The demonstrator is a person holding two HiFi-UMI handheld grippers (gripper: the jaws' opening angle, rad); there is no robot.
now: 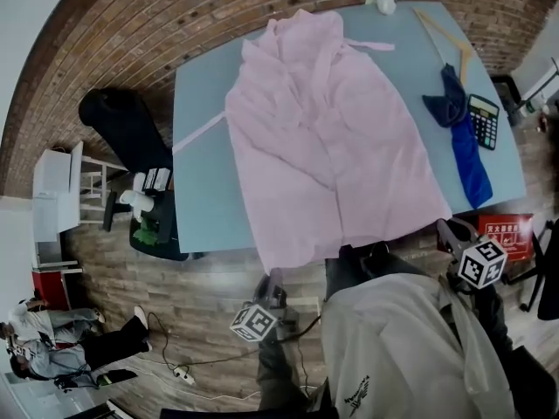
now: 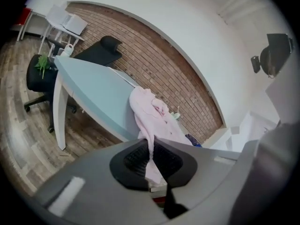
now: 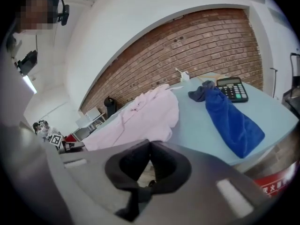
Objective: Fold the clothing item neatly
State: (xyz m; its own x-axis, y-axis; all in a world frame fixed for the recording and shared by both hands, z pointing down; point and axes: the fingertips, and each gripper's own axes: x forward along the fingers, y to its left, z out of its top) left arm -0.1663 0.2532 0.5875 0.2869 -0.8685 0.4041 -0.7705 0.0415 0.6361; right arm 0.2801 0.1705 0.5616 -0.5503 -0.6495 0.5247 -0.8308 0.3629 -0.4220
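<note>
A pink robe (image 1: 323, 138) lies spread on the light blue table (image 1: 201, 182), its collar at the far end and its hem hanging over the near edge. My left gripper (image 1: 271, 279) is at the hem's left corner. In the left gripper view its jaws (image 2: 151, 144) are shut on a strip of the pink robe (image 2: 150, 111) that runs between them. My right gripper (image 1: 443, 227) is at the hem's right corner. Its jaws (image 3: 150, 143) are shut, and the robe (image 3: 140, 116) runs right up to their tips.
On the table's right side lie a blue cloth (image 1: 467, 155), a calculator (image 1: 483, 120) and a wooden hanger (image 1: 445, 33); a white cup (image 1: 385, 1) stands at the far edge. A black office chair (image 1: 122, 125) stands left of the table. A red box (image 1: 507, 234) sits on the floor.
</note>
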